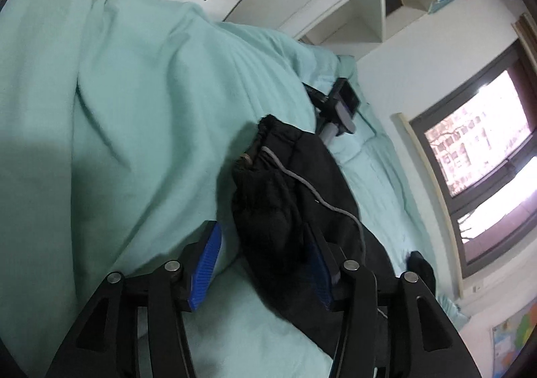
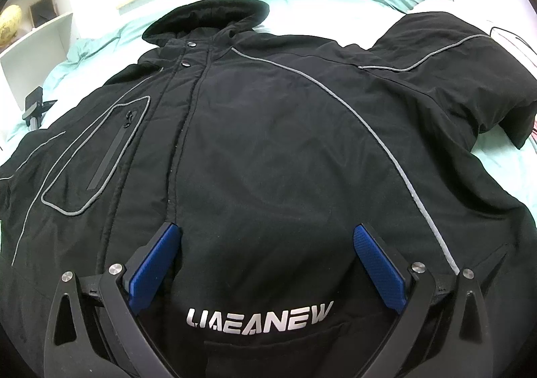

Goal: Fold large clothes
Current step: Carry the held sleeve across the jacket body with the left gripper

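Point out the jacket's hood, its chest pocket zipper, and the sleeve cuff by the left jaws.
hood (image 2: pixel 208 17), right wrist view, on its top fold.
chest pocket zipper (image 2: pixel 129 117), right wrist view, on the pull.
sleeve cuff (image 1: pixel 265 183), left wrist view, on the fleecy opening.

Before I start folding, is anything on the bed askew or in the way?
Yes. A small camera on a stand lies tipped over on the teal bedding, just past the black jacket sleeve cuff. The other sleeve is already doubled back on itself. Both grippers' jaws stand open, holding nothing.

A black hooded jacket (image 2: pixel 268 143) with grey piping lies front-up, zipped, sleeves spread, on the bed.
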The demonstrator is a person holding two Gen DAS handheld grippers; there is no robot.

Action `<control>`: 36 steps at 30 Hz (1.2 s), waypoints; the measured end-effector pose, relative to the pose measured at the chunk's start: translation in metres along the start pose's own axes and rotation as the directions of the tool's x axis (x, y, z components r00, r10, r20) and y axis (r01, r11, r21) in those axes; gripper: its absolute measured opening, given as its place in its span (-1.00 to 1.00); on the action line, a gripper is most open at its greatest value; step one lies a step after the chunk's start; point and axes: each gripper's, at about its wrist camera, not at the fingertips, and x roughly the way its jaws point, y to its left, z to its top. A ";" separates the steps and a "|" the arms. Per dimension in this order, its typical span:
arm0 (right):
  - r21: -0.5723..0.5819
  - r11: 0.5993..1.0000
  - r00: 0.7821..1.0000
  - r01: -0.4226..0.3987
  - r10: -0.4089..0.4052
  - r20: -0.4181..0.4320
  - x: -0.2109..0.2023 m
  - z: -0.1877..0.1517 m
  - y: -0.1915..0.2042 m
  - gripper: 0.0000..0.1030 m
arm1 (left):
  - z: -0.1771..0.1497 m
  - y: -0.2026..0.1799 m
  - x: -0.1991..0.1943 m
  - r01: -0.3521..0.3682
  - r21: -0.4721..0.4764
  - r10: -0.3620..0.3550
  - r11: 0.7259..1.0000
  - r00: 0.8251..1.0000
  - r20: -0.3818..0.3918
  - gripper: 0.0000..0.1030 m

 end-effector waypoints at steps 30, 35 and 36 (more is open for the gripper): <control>-0.022 0.999 0.999 0.032 -0.033 -0.014 0.004 0.001 0.004 1.00 | 0.021 -0.042 0.030 -0.172 0.238 0.165 0.956 0.985 0.049 -0.64; -0.017 1.000 1.000 0.023 -0.023 -0.007 0.003 0.000 0.002 1.00 | -0.007 -0.145 -0.032 -0.068 0.467 0.007 0.882 0.991 0.131 -0.64; -0.016 1.000 1.000 0.020 -0.020 -0.006 0.003 0.000 0.002 1.00 | -0.017 -0.164 -0.039 -0.036 0.502 -0.030 0.864 0.992 0.124 -0.65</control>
